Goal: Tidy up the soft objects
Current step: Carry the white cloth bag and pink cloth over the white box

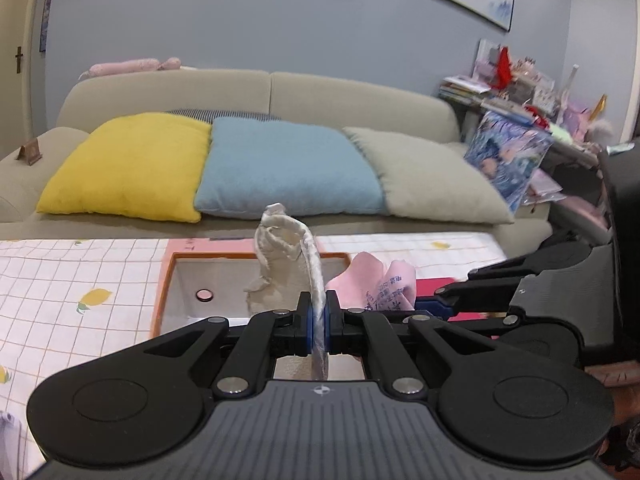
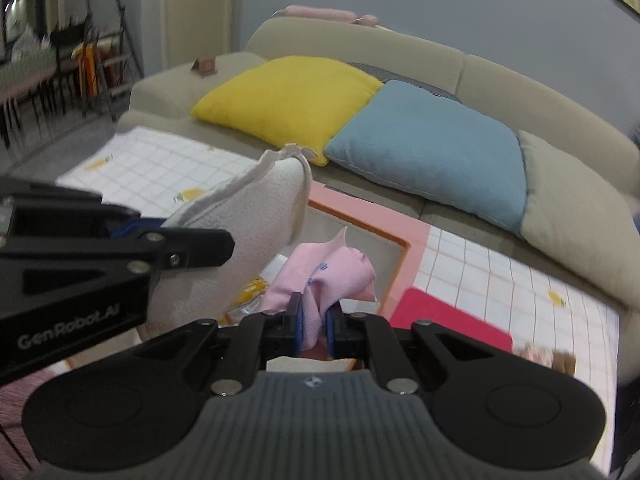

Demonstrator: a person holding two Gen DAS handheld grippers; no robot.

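Note:
My left gripper (image 1: 319,308) is shut on the edge of a cream fleece cloth (image 1: 280,256), which stands up bunched above the jaws. The right wrist view shows that cloth (image 2: 240,232) hanging wide from the left gripper (image 2: 132,226) at the left. My right gripper (image 2: 316,312) is shut on a pink cloth (image 2: 332,272) with blue print. The pink cloth (image 1: 376,284) also appears beside the cream one, with the right gripper (image 1: 430,303) coming in from the right. Both cloths hang over an orange-rimmed box (image 1: 176,280) with a pale inside.
The box (image 2: 400,242) sits on a table with a lemon-print checked cloth (image 1: 80,272). A flat red item (image 2: 440,312) lies to its right. Behind is a beige sofa (image 1: 240,84) with yellow (image 1: 128,164), blue (image 1: 284,168) and grey (image 1: 424,176) cushions. Cluttered shelves (image 1: 520,92) stand at right.

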